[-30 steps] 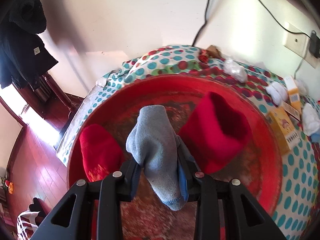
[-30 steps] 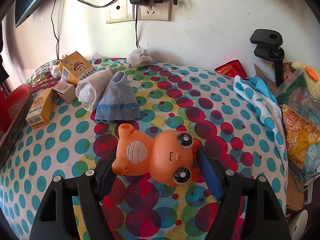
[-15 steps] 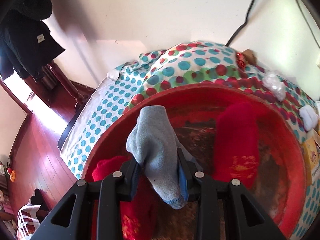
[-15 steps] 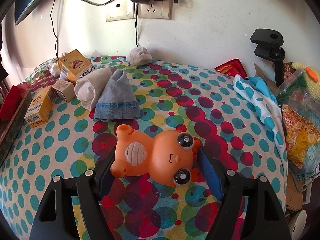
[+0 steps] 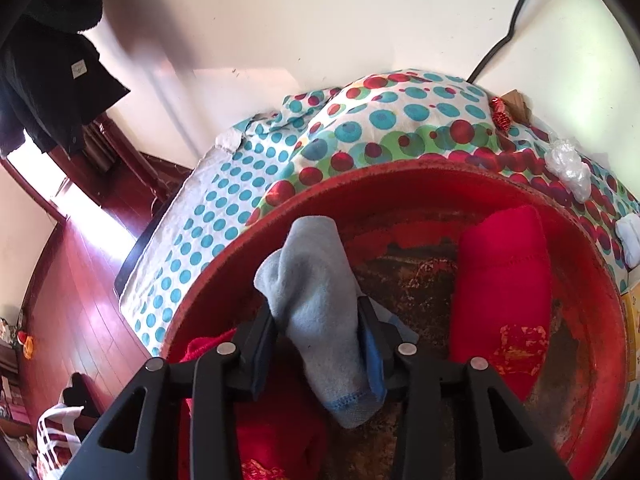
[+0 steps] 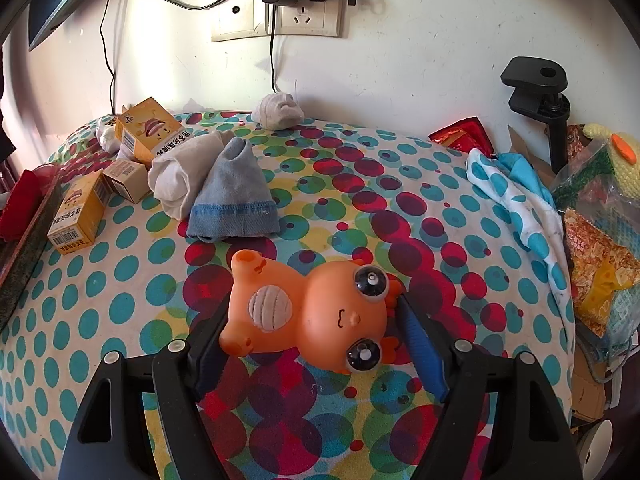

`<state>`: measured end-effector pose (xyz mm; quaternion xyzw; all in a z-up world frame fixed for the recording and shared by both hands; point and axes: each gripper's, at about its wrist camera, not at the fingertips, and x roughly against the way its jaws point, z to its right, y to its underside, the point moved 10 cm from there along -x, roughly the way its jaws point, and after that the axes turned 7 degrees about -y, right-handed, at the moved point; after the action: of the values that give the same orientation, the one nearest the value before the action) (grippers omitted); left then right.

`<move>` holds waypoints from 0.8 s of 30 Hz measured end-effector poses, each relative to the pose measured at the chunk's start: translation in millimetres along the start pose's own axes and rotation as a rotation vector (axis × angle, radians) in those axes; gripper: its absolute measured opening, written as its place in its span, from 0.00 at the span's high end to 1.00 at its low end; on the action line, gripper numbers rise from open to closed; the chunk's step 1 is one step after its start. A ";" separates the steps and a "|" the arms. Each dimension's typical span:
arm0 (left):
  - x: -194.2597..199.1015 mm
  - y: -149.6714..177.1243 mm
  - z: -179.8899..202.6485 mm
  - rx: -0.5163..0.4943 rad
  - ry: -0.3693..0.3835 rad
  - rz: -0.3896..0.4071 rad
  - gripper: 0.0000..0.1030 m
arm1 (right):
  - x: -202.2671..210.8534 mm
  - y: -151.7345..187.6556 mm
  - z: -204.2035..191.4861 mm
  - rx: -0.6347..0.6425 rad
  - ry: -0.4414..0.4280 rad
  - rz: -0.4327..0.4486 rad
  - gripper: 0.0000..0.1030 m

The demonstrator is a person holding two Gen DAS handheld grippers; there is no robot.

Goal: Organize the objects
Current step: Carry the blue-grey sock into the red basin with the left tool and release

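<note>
Left gripper (image 5: 320,336) pinches grey sock (image 5: 316,300), long axis toward 12, over red tray (image 5: 400,176); right gripper (image 6: 312,332) clasps toy (image 6: 316,312).

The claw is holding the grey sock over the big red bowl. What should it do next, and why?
Probably open the left claw and let go. It is pinching the soft grey-blue sock right above the round red basin, where two folded red socks already lie, so the sock should drop in beside them. The right claw can wait, holding the orange rubber toy.
</note>
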<state>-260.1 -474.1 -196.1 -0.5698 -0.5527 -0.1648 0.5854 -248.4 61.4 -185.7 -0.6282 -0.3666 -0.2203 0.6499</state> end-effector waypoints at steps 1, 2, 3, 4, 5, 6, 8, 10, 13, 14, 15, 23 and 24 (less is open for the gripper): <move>-1.1 1.3 -0.8 0.009 0.003 -0.010 0.56 | 0.2 0.2 -0.4 0.000 0.001 0.001 0.27; -2.2 3.0 -1.1 0.018 0.016 -0.023 0.54 | -0.3 0.0 -1.9 -0.001 0.000 0.001 0.27; -2.0 3.8 -1.1 0.024 0.027 -0.027 0.52 | -0.5 0.0 -2.6 -0.001 0.000 0.000 0.27; -0.9 4.5 -2.1 0.031 0.032 -0.026 0.51 | -0.3 0.1 -2.4 -0.002 0.001 0.000 0.27; 0.4 5.4 -2.7 0.031 0.030 -0.024 0.50 | -0.1 0.0 -3.0 -0.002 0.001 0.001 0.27; 1.8 6.2 -2.5 0.026 0.030 -0.024 0.48 | -0.8 -0.2 -4.8 -0.002 0.002 0.000 0.27; 6.3 8.1 -1.4 0.020 0.036 -0.017 0.47 | -0.8 -0.4 -5.9 -0.001 0.004 0.001 0.27; 13.1 10.6 0.1 0.011 0.036 -0.001 0.47 | -0.6 -0.1 -5.4 0.000 0.006 0.001 0.27; 25.3 15.5 5.1 -0.017 0.030 0.029 0.46 | 0.2 0.6 -2.3 0.003 0.011 0.001 0.27; 28.8 17.2 6.5 -0.023 0.030 0.037 0.46 | -0.5 0.4 -4.2 0.003 0.011 0.001 0.27; 33.1 19.7 8.8 -0.031 0.031 0.046 0.45 | -0.6 0.4 -5.3 0.002 0.011 0.000 0.27; 68.8 47.5 21.7 -0.073 0.031 0.122 0.45 | 0.9 2.5 3.1 0.014 0.023 -0.001 0.27; 71.1 51.2 22.8 -0.074 0.031 0.127 0.45 | 0.6 2.3 2.3 0.013 0.024 -0.001 0.27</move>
<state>-204.7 -408.5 -167.5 -0.6222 -0.5001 -0.1562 0.5817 -246.8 64.0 -187.0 -0.6212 -0.3608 -0.2258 0.6580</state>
